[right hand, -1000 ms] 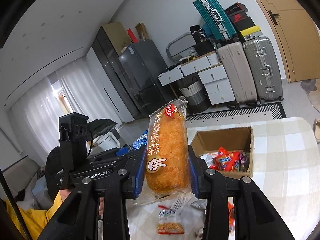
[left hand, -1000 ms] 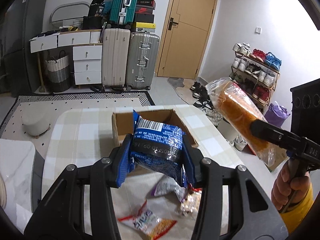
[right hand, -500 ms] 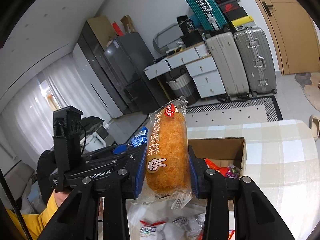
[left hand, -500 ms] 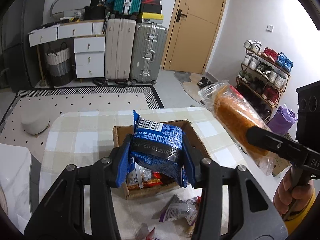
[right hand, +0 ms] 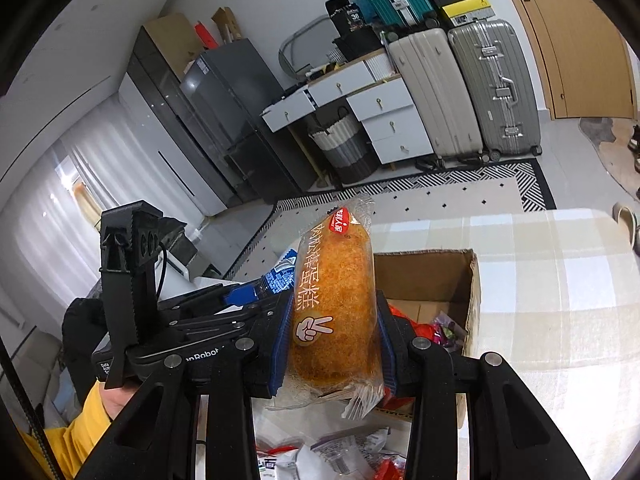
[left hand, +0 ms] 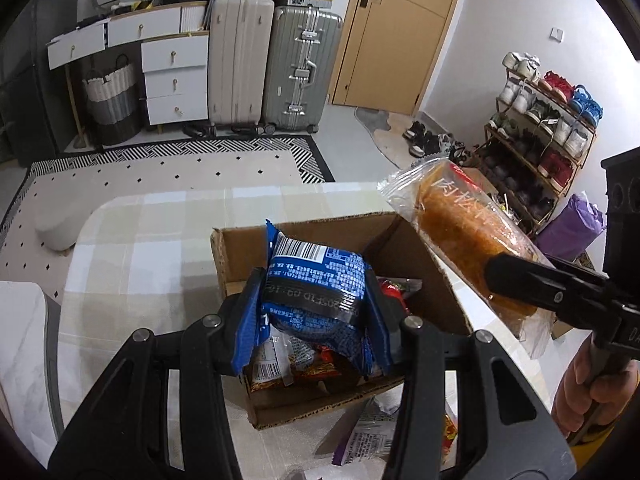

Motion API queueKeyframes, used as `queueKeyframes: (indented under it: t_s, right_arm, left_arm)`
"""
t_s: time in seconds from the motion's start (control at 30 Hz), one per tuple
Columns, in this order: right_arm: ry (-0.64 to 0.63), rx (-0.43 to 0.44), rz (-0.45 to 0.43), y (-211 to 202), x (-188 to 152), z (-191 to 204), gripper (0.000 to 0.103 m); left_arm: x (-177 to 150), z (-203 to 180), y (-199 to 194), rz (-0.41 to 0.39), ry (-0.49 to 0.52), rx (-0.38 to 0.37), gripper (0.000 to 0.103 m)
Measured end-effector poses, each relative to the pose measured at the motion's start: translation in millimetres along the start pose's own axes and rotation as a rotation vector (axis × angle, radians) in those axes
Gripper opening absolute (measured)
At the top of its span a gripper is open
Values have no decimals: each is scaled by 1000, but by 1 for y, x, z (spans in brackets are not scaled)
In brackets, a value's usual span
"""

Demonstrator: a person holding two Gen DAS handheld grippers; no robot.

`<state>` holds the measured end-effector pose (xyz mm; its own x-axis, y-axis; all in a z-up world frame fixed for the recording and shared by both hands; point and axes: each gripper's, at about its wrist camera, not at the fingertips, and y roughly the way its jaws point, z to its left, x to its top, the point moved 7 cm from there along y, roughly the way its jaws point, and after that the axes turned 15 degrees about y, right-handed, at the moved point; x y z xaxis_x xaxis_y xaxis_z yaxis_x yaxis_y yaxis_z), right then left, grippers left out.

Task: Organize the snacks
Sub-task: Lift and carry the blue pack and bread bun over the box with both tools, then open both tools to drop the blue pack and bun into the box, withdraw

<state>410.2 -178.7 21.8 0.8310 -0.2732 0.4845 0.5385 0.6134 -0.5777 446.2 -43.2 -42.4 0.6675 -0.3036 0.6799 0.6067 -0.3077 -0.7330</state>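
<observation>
1. The blue snack packet is pinched between my left gripper pads and held in the air above the open cardboard box; its barcode end points up and away from me.
2. My left gripper is closed on that packet, both blue pads pressed into its sides.
3. The orange meat-floss cake in its clear wrapper stands upright in my right gripper, which is clamped on its lower half; white printed characters and a victory-hand logo face the right wrist camera.
4. From the left wrist camera, the cake leans out over the box's right wall, and one dark finger of the right gripper crosses its lower part.
5. The box sits on the checked tablecloth, flaps open, with several wrapped snacks inside, red and white among them.
6. More loose snack packets lie on the cloth on the near side of the box, just beside its front wall.
7. Across the room I see two upright suitcases beside a white drawer unit, a wooden door, and a shoe rack along the right wall.
</observation>
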Motion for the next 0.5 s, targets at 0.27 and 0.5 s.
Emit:
queueKeyframes:
  t_s: [0.27, 0.5]
  right_arm:
    - [18, -26, 37, 18, -11, -13, 38]
    - [10, -73, 58, 33, -13, -23, 38]
  left_arm:
    - [-8, -3, 36, 32, 0, -14, 44]
    - [-12, 2, 58, 49, -8, -18, 44]
